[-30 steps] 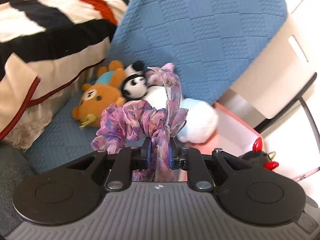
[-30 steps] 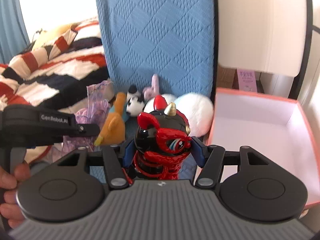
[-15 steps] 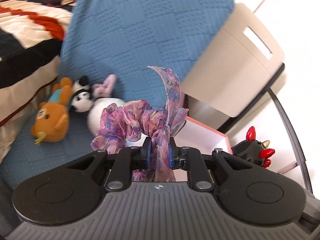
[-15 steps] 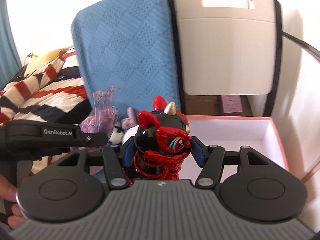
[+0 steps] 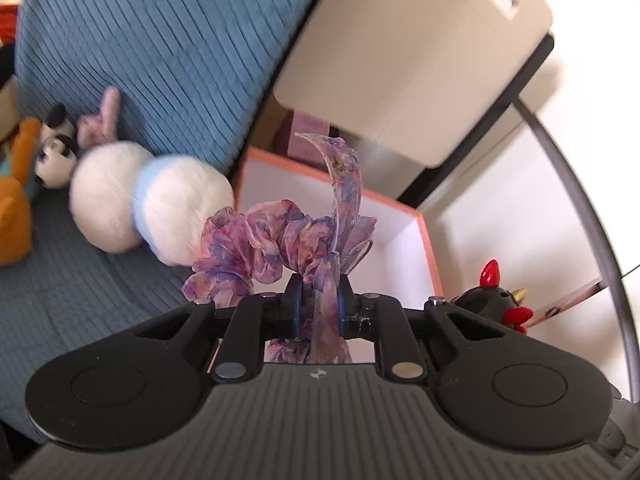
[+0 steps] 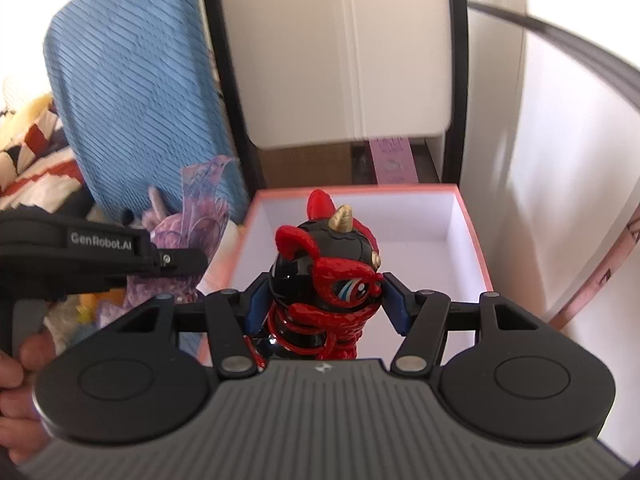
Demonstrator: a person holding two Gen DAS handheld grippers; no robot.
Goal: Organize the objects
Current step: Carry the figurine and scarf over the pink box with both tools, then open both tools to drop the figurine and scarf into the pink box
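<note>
Pink-rimmed box (image 6: 472, 236) now fills both views (plush toys slid left), left tool (image 5: 318, 304) clamping scrunchie (image 5: 280, 240), right tool (image 6: 324, 300) gripping figurine (image 6: 332, 276).

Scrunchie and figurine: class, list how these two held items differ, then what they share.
The scrunchie is soft, ruffled purple-pink fabric; the figurine is hard, glossy black and red with a gold horn. The scrunchie is pinched narrowly; the figurine is gripped wider. Shared: each is held in a hand-held gripper near the pink box.

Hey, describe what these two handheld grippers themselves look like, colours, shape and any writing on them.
Both match: the right gripper and left gripper have ribbed grey bodies, two round black discs, black linkage arms with silver rivets, and blue finger pads. The left one's side reads "GenRobot.AI" in white.
</note>
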